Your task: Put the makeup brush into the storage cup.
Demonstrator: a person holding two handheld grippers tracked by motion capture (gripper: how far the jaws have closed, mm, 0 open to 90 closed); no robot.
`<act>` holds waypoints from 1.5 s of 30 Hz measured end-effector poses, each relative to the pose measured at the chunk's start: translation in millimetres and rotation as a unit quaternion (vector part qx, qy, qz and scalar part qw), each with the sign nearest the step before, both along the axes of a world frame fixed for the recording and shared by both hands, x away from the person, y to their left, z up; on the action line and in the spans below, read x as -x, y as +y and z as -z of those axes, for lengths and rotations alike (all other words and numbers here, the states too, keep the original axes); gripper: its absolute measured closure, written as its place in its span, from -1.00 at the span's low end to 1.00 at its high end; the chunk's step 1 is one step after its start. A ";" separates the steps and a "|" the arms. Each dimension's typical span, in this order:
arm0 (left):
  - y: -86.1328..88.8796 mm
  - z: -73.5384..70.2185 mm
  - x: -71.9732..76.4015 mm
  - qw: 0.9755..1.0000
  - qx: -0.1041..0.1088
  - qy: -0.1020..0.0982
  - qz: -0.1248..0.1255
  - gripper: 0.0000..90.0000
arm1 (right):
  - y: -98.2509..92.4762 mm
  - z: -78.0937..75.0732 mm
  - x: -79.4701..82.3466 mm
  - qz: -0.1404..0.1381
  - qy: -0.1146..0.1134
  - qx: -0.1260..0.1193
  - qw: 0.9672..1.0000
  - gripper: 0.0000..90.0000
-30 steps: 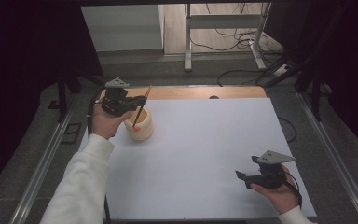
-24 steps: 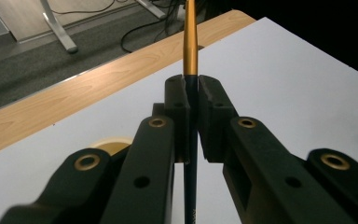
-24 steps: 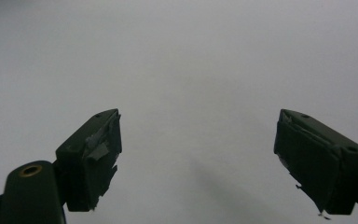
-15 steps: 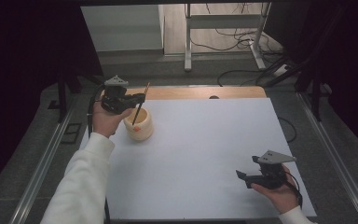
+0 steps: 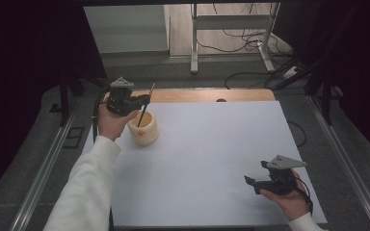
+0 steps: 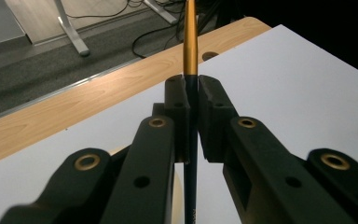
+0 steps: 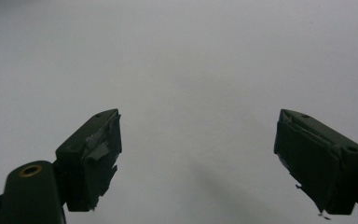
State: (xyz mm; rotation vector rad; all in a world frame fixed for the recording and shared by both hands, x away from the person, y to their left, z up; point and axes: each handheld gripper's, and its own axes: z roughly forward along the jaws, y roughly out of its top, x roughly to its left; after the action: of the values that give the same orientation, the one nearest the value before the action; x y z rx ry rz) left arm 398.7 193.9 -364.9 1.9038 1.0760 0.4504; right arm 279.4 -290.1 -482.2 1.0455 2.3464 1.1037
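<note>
1. Covering the table: white sheet (image 5: 212, 159), bare around the right gripper (image 5: 256, 184), jaws gaping, holding nothing.
2. Sitting far-left: cream pot (image 5: 144, 132).
3. Clamping mid-shaft in the left gripper (image 5: 144, 99): thin pencil (image 6: 189, 42), tip over the pot; likely light, stiff, slippery.

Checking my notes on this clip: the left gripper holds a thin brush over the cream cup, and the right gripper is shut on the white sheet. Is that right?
Not quite. The right gripper is open, its fingers wide apart with nothing between them, as the right gripper view shows. The left gripper does hold the thin brush over the cream cup.
</note>
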 end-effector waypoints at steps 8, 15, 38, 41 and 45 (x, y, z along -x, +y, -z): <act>-0.6 3.9 -6.2 1.000 0.001 0.001 -0.008 0.86 | -0.2 0.2 -0.9 0.001 -0.001 -0.002 1.000 -0.66; 2.0 7.0 -9.8 1.000 0.009 0.001 -0.016 0.86 | 0.1 1.1 -1.0 0.001 0.000 -0.001 1.000 -0.66; 7.1 14.7 -19.4 0.999 0.015 -0.007 -0.037 0.86 | 0.9 1.1 -0.8 0.001 0.000 0.000 1.000 -0.66; 8.8 17.5 -22.7 0.999 0.013 -0.008 -0.042 0.86 | -0.3 1.4 -0.7 0.002 -0.001 -0.001 1.000 -0.66; 9.9 20.9 -26.3 0.999 0.015 -0.006 -0.048 0.86 | -0.9 1.9 -1.3 0.002 0.000 -0.002 1.000 -0.66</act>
State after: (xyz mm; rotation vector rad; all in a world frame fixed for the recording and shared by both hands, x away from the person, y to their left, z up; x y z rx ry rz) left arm 425.0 203.9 -385.8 1.8273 1.1638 0.4953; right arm 280.8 -291.0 -484.1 1.0505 2.3426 1.1066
